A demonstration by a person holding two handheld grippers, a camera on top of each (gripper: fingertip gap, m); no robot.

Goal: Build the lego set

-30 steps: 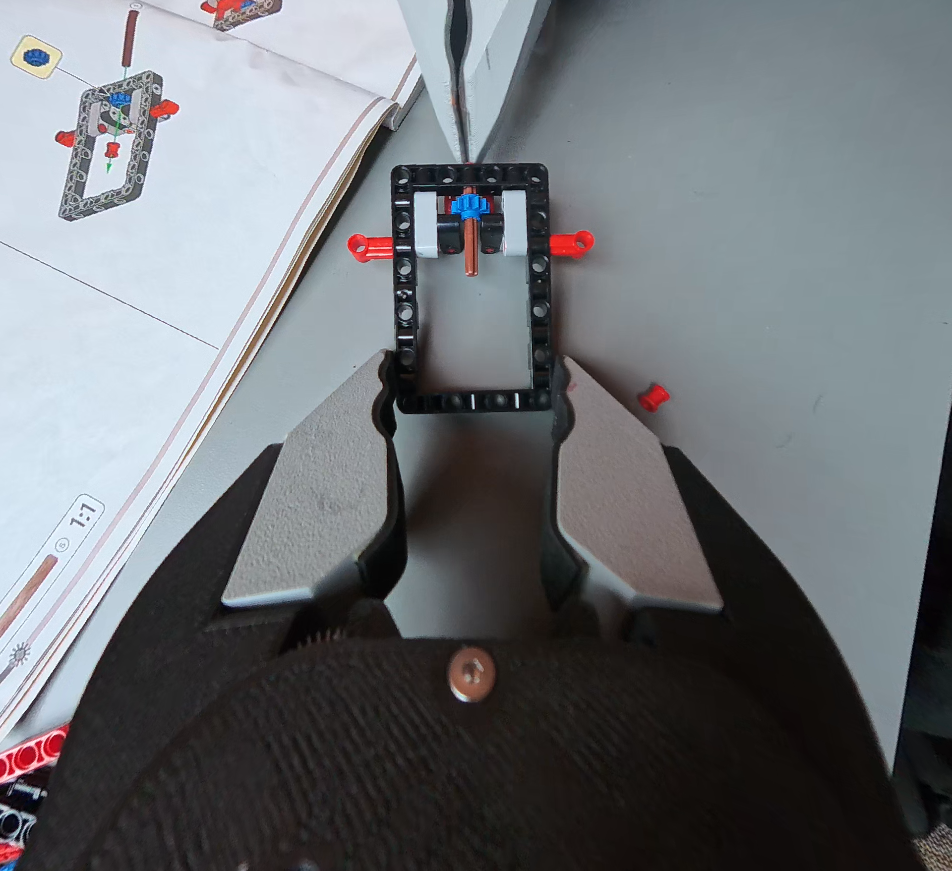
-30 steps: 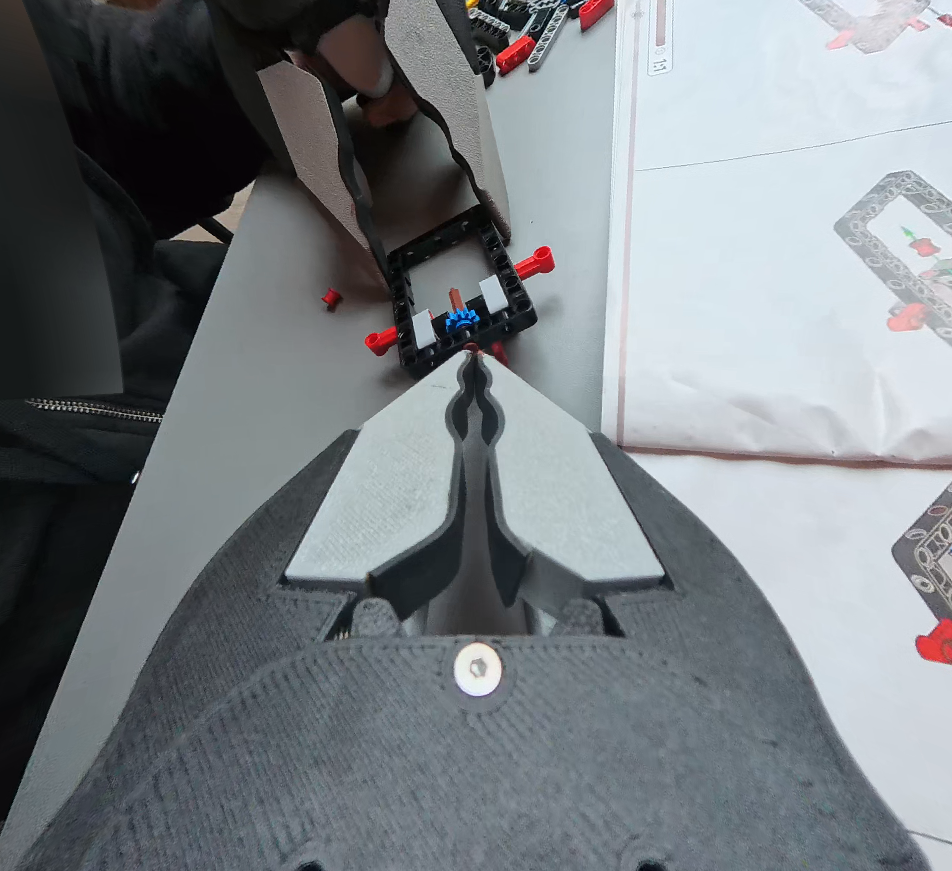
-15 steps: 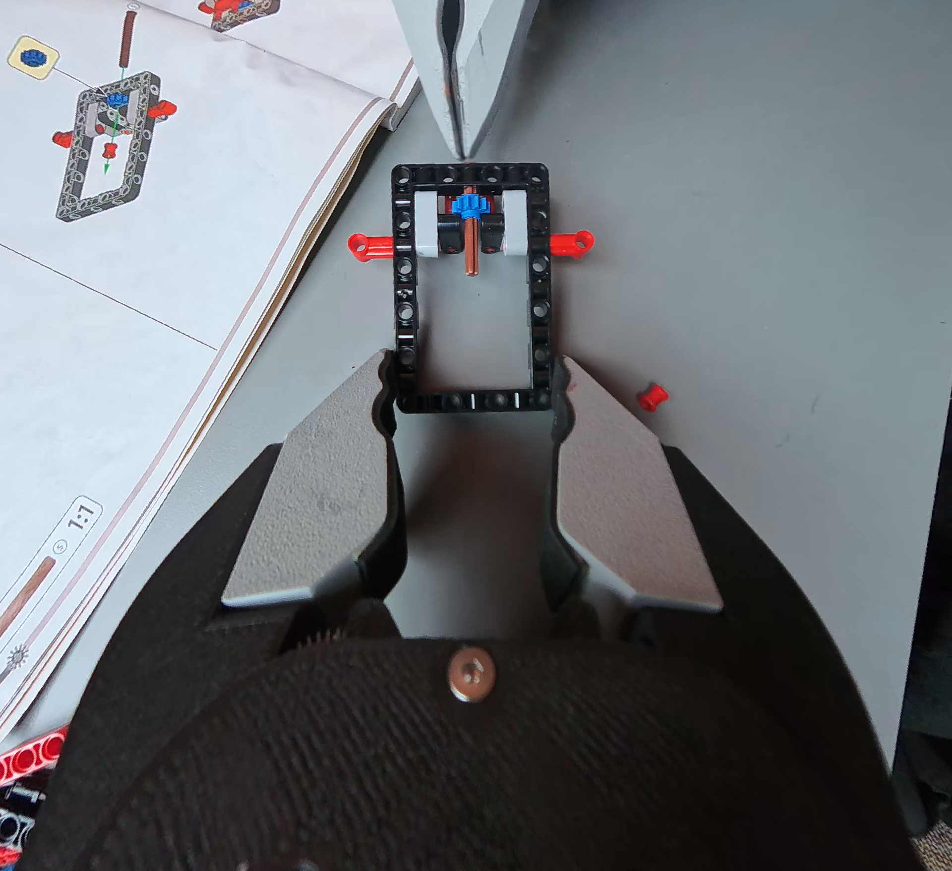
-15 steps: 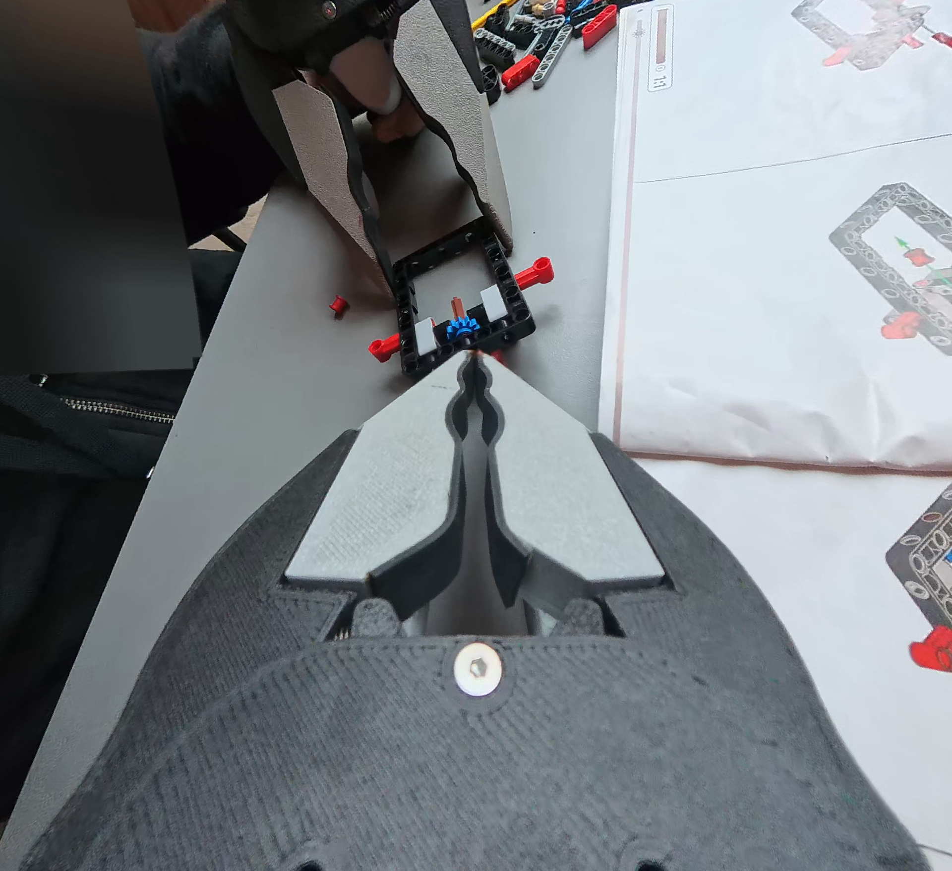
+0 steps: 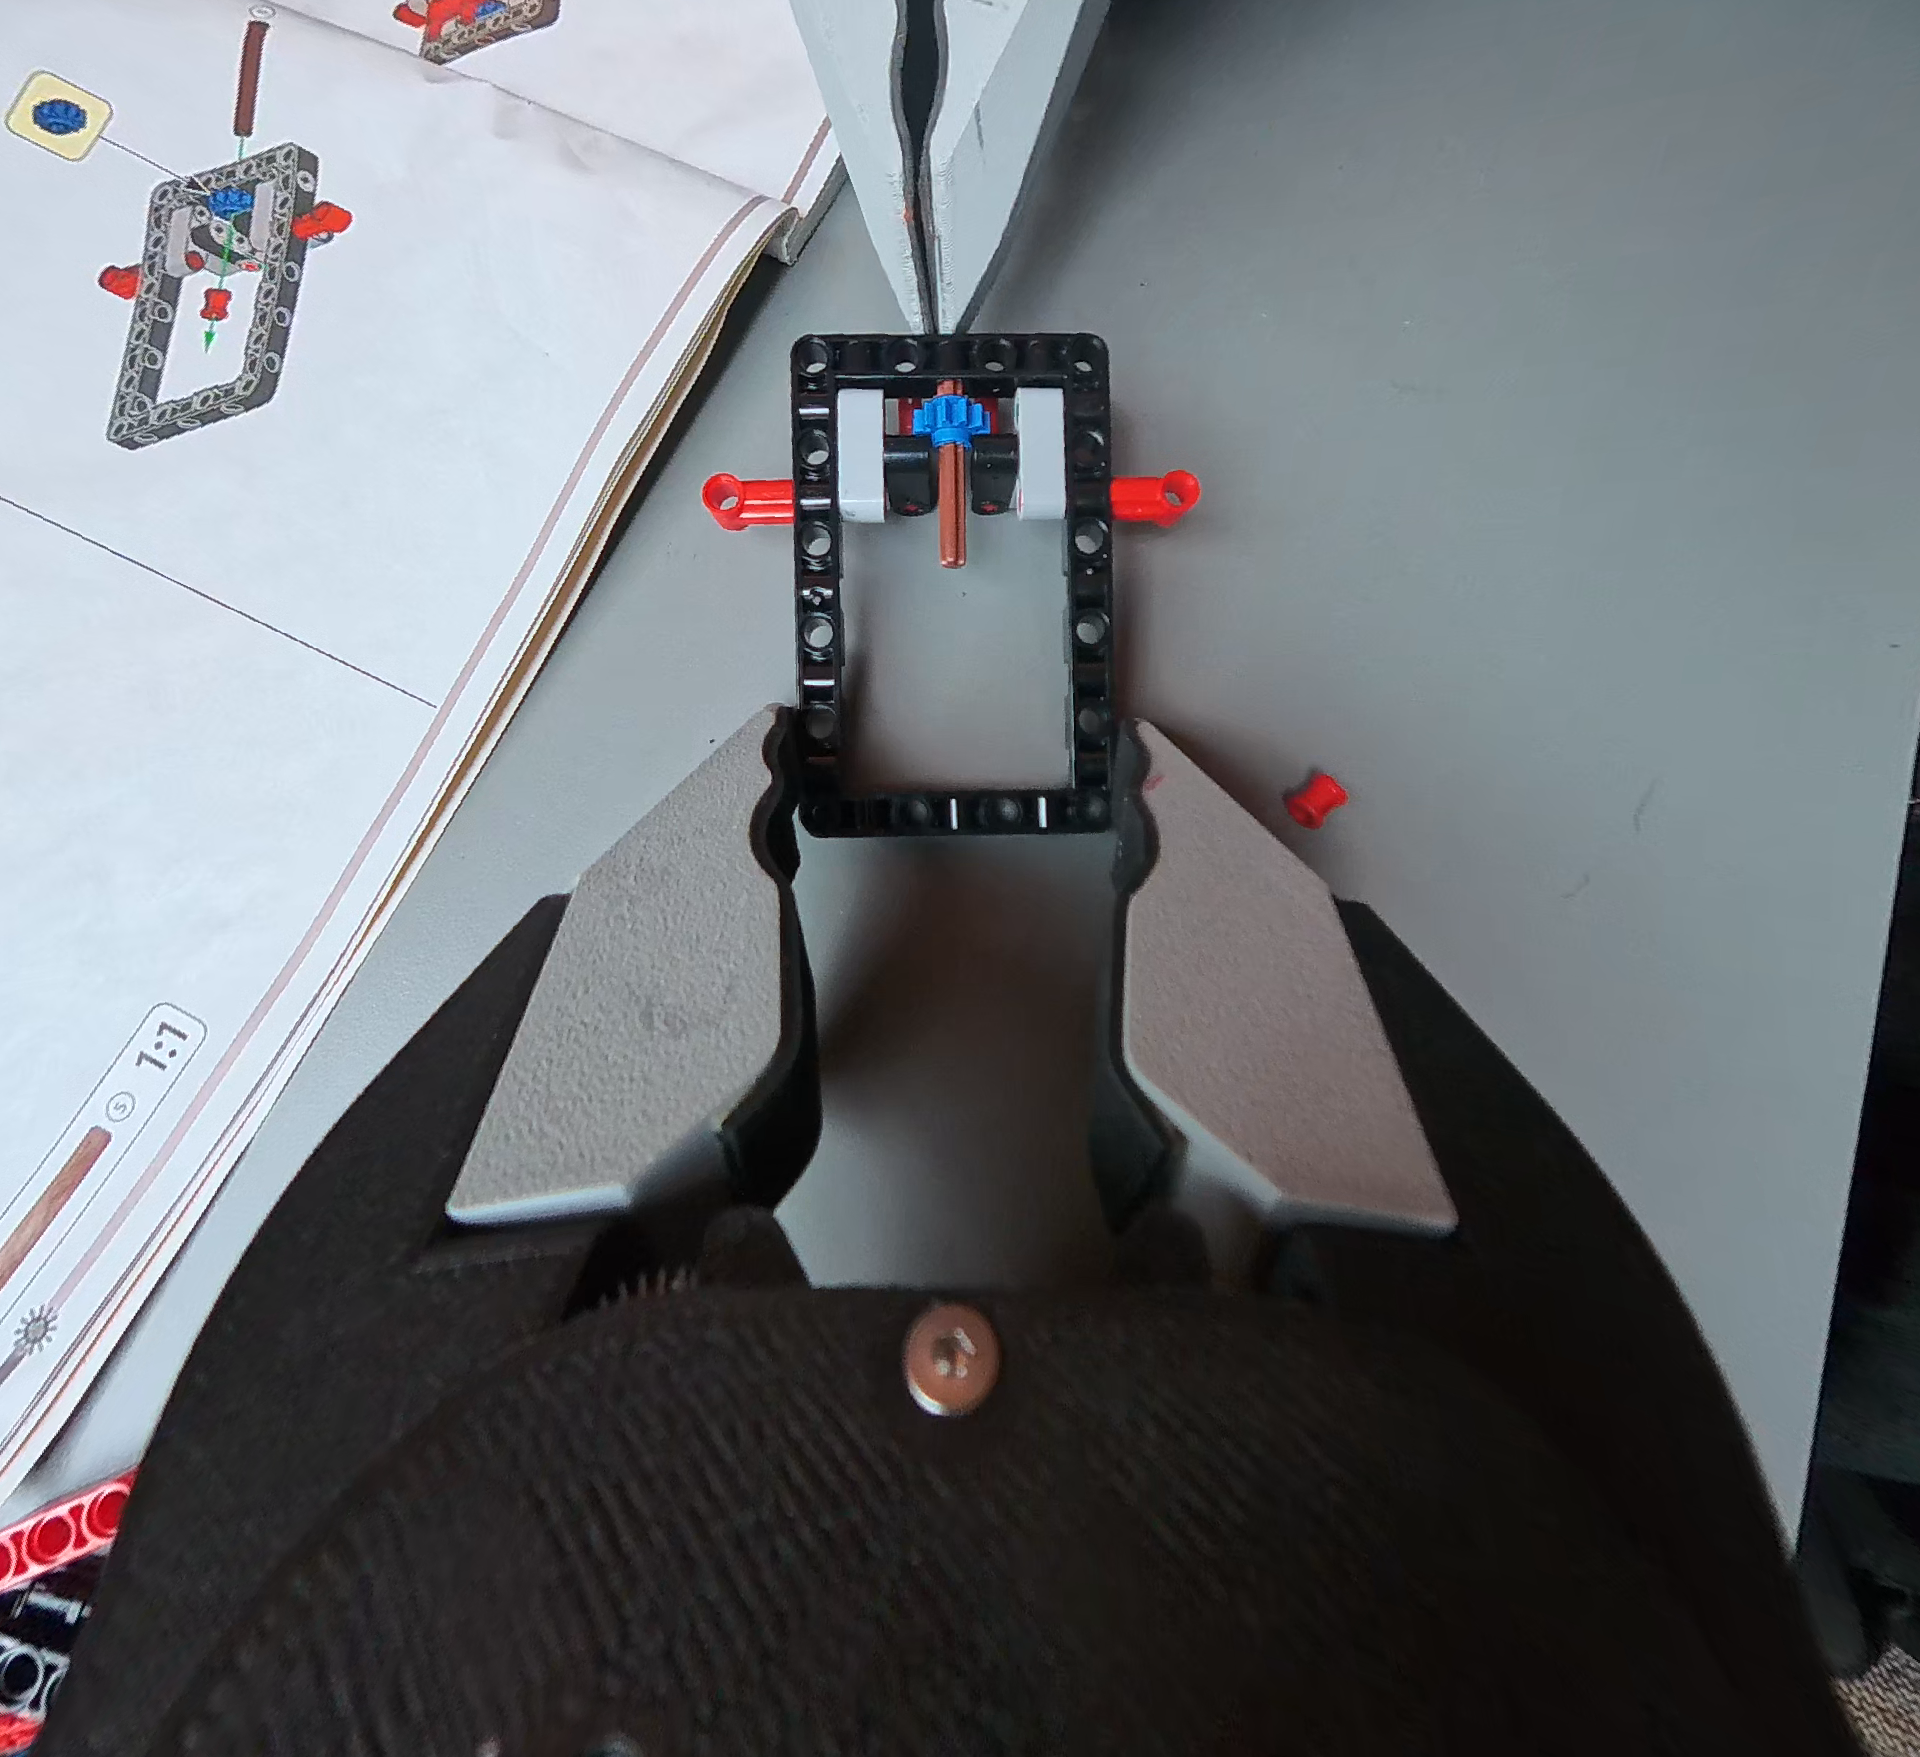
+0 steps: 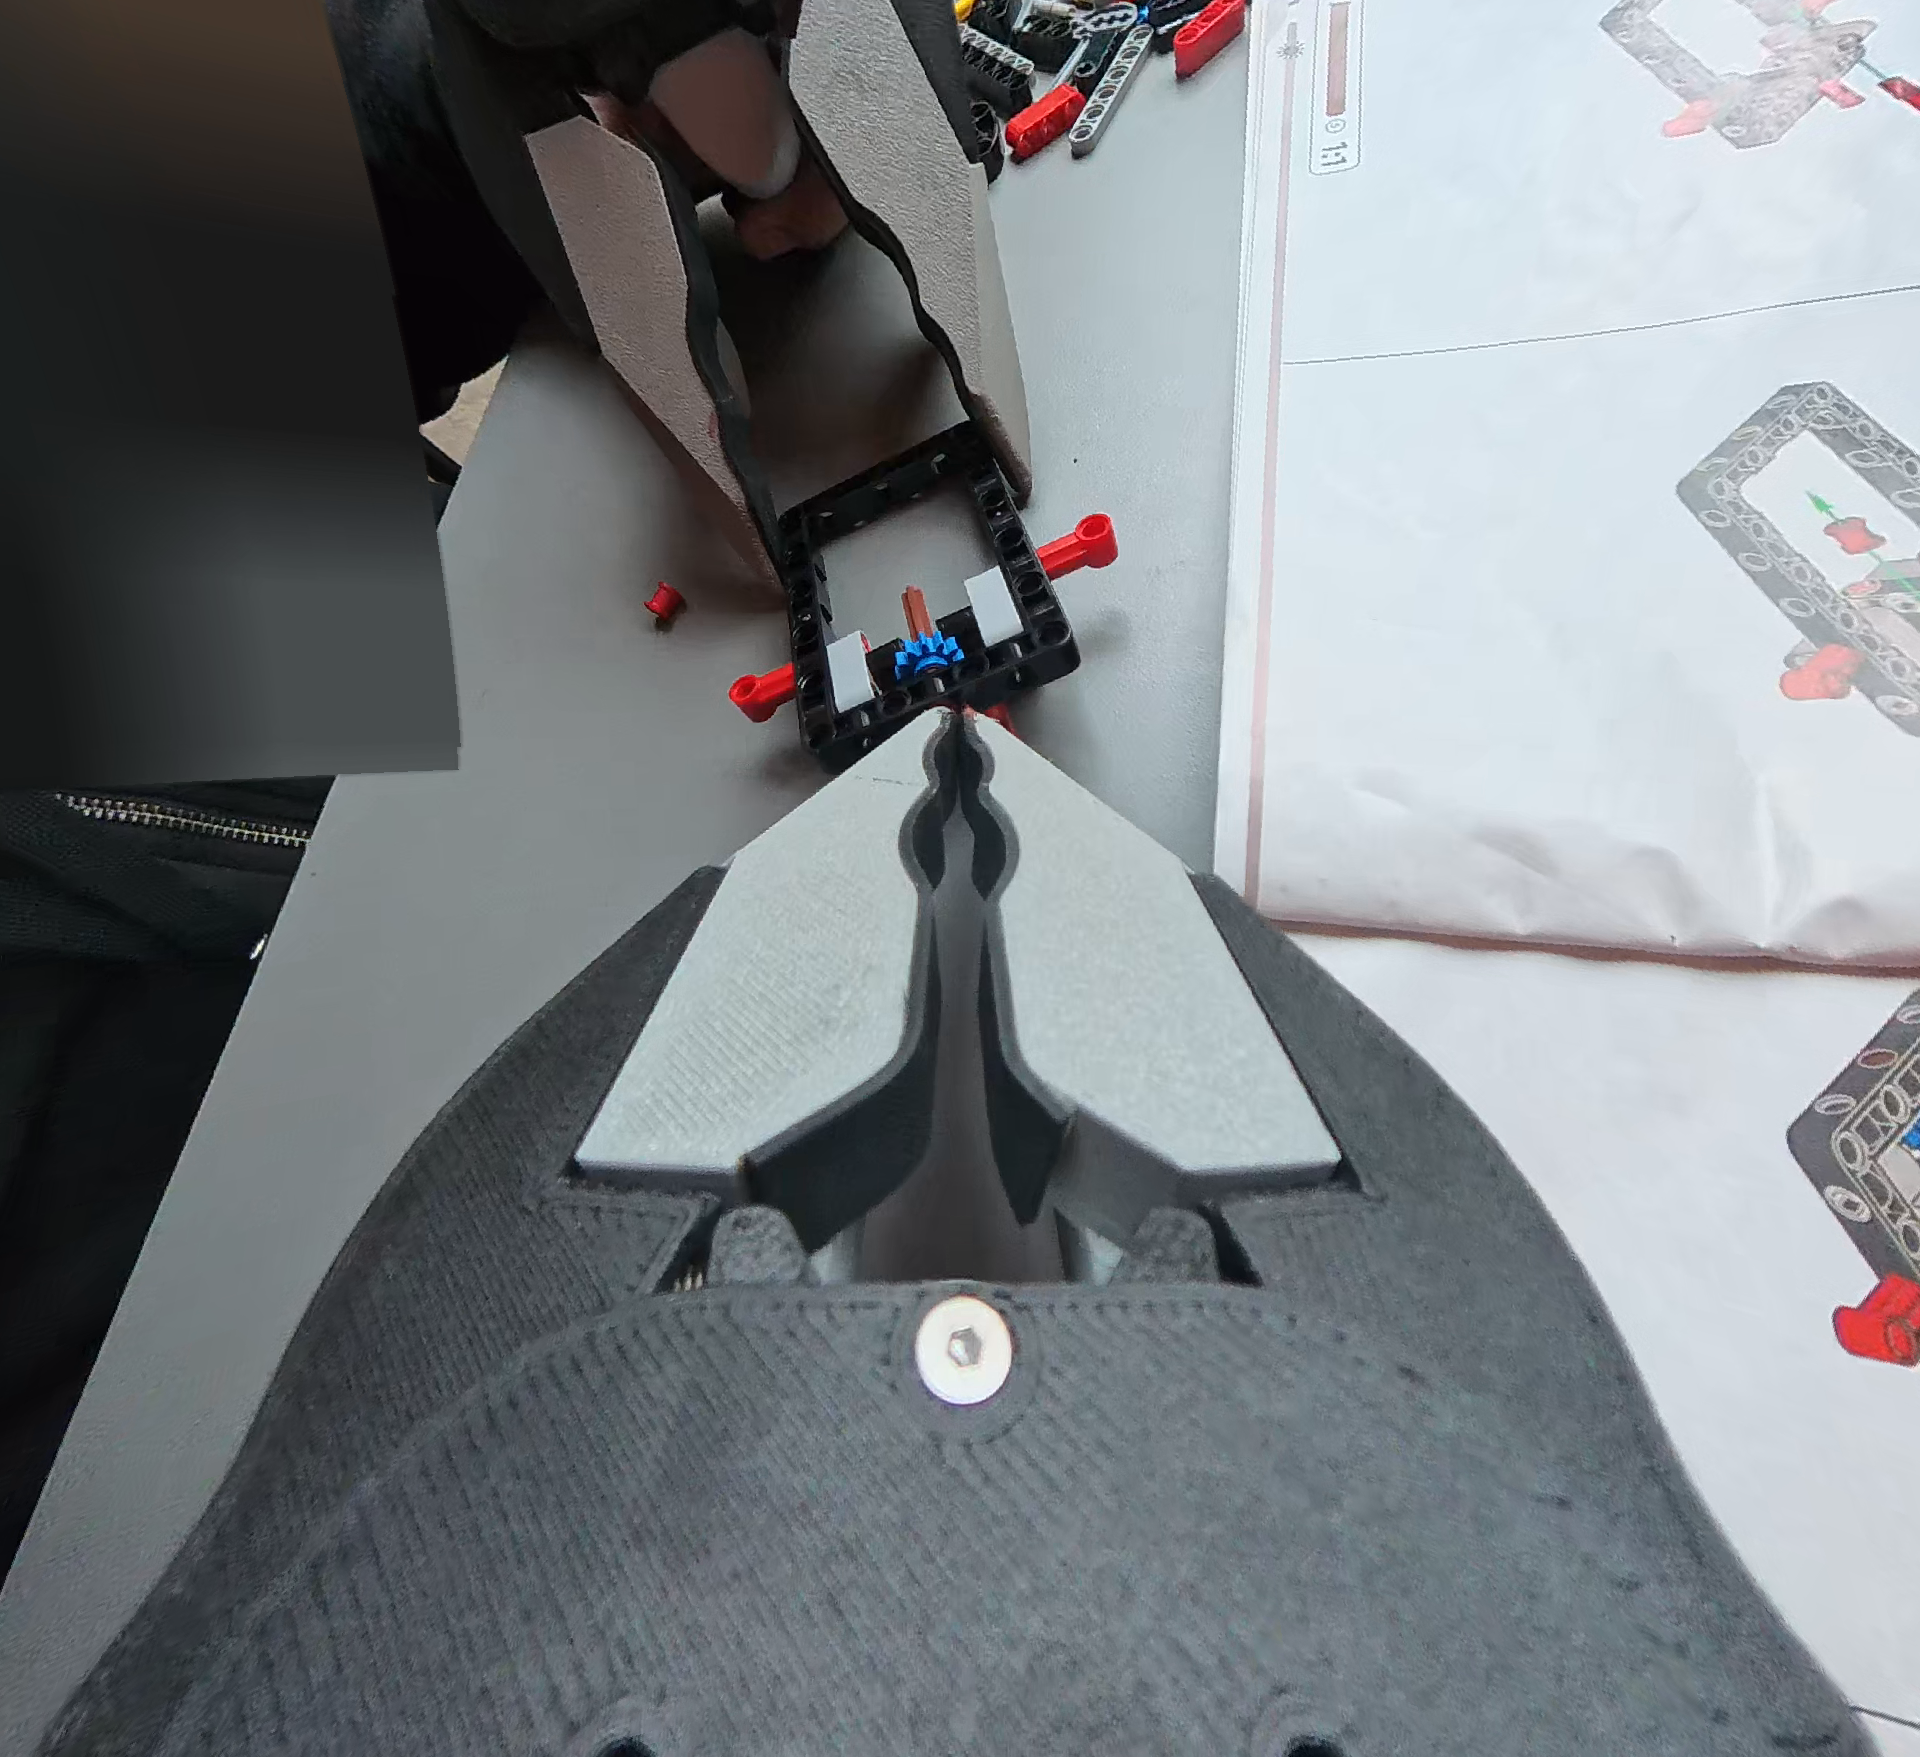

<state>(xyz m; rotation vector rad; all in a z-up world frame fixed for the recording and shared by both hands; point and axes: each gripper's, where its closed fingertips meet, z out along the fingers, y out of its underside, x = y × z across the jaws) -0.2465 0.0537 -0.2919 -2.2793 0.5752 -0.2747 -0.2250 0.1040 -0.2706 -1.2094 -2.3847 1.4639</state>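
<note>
Black rectangular lego beam frame (image 5: 951, 585) flat on grey table (image 5: 1455, 460), blue gear (image 5: 951, 419) on brown axle (image 5: 951, 512) inside, left gripper (image 5: 951, 777) pinching its near end, right gripper (image 6: 954, 720) pressed together at its far edge, small red bush (image 5: 1315, 798) just beside, open instruction booklet (image 5: 312, 460) nearby.

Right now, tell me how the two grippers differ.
The left gripper has its fingers spread wide, clamped on the near end of the black frame; the right gripper has its fingers pressed together. The left grips the frame's sides; the right's tip only meets the frame's far edge. Both have grey fingers and black bodies.
</note>
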